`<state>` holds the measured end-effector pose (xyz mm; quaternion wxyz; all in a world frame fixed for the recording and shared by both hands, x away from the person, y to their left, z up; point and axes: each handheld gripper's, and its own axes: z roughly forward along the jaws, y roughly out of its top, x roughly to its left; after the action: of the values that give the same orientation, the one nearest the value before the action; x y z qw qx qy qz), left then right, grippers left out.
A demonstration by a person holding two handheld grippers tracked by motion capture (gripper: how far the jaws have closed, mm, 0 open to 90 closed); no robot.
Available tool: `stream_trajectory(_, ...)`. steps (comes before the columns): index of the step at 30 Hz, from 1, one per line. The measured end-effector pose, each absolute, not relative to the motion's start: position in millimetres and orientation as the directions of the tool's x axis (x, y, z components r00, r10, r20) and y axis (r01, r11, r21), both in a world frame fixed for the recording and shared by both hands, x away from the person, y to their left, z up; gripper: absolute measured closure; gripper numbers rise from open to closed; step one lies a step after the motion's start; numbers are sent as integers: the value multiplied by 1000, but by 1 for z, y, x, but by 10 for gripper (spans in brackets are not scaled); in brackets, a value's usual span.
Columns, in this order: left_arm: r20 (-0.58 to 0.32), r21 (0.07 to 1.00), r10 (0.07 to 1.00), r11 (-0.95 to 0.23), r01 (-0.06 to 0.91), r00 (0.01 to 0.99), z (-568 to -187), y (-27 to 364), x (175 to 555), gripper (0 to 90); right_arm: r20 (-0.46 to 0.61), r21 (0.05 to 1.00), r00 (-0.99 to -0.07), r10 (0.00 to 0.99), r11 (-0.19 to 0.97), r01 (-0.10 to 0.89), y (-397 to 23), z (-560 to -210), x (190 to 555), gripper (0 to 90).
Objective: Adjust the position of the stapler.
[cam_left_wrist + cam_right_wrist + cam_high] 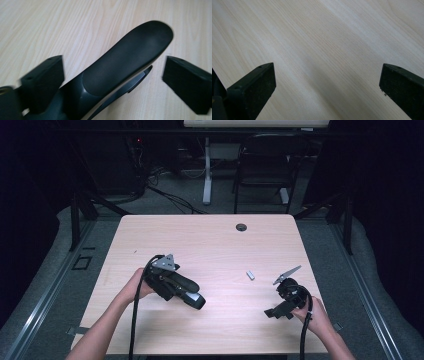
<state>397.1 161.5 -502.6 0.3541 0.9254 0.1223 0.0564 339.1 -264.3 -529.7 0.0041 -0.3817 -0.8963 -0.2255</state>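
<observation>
Lying between the left hand-held gripper's (112,75) open jaws, a black stapler (125,60)

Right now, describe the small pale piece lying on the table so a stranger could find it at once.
Start at the light wooden table and look toward its right half. The small pale piece lies flat on bare wood, between the left hand-held gripper and the right hand-held gripper. It is whitish; both grippers are black.

In the left gripper view, the black curved object (125,62) runs off the frame at 7 o'clock, its lower end unseen; whether the fingers (42,82) touch it cannot be told. In the high view, the small grey piece (250,275) on the desk (210,240) is too small to identify.
</observation>
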Motion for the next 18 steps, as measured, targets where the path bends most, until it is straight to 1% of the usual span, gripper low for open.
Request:
stream_trajectory(1,25,656,269,-731,187,963,-504,159,398,60,180,401,-709,682,607,686,-264,-530,339,4)
stream_trajectory(2,16,646,257,-740,187,966,-504,157,398,97,190,403,-708,680,603,688,-264,-530,339,5)
stream_trajectory(4,26,641,251,-747,176,968,-505,154,398,109,195,400,-709,678,605,688,-264,-531,339,7)
stream_trajectory(9,53,643,237,-752,149,970,-504,154,395,136,202,396,-710,675,607,690,-264,-532,339,15)
stream_trajectory(12,46,659,237,-737,148,970,-504,154,393,155,209,405,-703,680,594,695,-263,-533,339,21)
stream_trajectory(13,31,667,232,-730,152,972,-503,154,393,165,204,404,-703,681,596,694,-263,-533,339,22)
stream_trajectory(18,52,658,226,-740,137,973,-502,147,394,224,203,404,-700,684,593,696,-263,-533,339,28)
